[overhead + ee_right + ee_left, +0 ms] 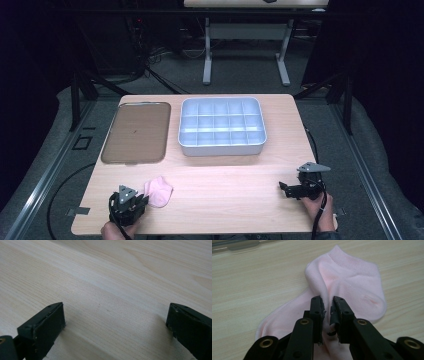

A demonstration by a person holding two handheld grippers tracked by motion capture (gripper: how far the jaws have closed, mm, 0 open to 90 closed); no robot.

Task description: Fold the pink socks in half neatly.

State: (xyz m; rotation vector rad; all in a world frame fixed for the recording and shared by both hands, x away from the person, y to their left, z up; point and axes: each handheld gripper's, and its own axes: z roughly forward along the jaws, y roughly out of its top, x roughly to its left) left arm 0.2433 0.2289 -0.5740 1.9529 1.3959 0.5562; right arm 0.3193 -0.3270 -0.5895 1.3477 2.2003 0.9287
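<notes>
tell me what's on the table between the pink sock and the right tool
Nothing: in the high view, bare wood runs from the pink sock, pinched by the left tool, across to the right tool.

The sock [352, 285] is soft pink knit cloth, ribbed at the cuff. The table [112, 277] is pale matt wood grain. The bin [222, 125] at twelve o'clock looks like smooth grey plastic; the tray [136, 132] is dull brown.

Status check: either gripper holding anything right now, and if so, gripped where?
The left gripper pinches a raised fold of the pink sock near its middle, jaws nearly closed on the fabric. The right gripper holds nothing; its jaws stand wide over the bare table.
</notes>
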